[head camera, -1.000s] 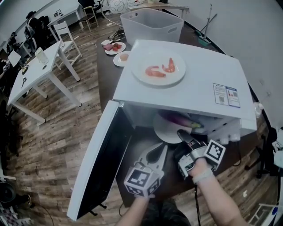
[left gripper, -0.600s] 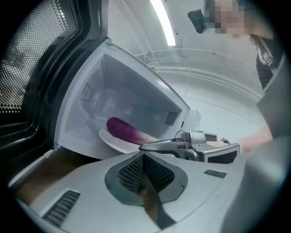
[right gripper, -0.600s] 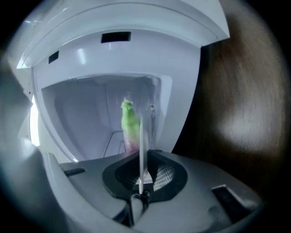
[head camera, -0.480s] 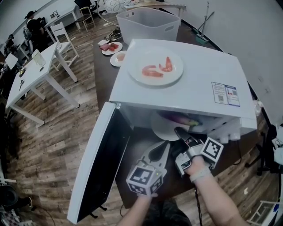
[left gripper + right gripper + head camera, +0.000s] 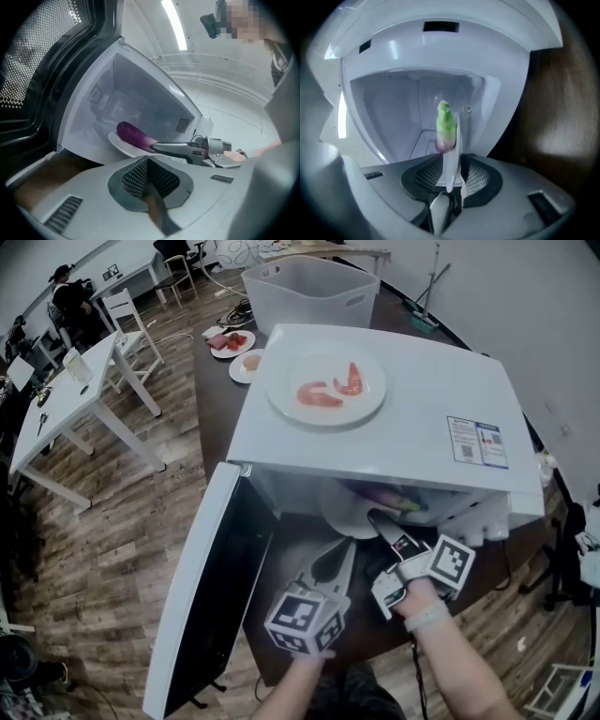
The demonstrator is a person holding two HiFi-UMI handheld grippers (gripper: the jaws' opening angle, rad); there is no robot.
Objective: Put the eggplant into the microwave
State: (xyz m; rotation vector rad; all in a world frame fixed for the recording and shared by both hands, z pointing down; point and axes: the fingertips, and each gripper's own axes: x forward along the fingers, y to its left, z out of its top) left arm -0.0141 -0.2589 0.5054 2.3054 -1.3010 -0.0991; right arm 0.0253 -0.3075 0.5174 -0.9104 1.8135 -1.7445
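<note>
The eggplant (image 5: 133,135) lies on a plate (image 5: 117,143) just inside the microwave (image 5: 412,418), stem toward the nearer right gripper (image 5: 380,521), its jaws opening around the rim; left gripper (image 5: 337,563) clenched empty

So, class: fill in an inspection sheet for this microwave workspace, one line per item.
Surface: dark table carries the microwave; its door is wide open.
Job's things: eggplant lies on a plate inside.
Clutter: shrimp plate on top; bin and small food plates behind.
Tools: left tool shut, empty; right tool opening, plate rim between its jaws.
Cables: coil on the floor.
Surroundings: white desks, chairs, a person.
</note>
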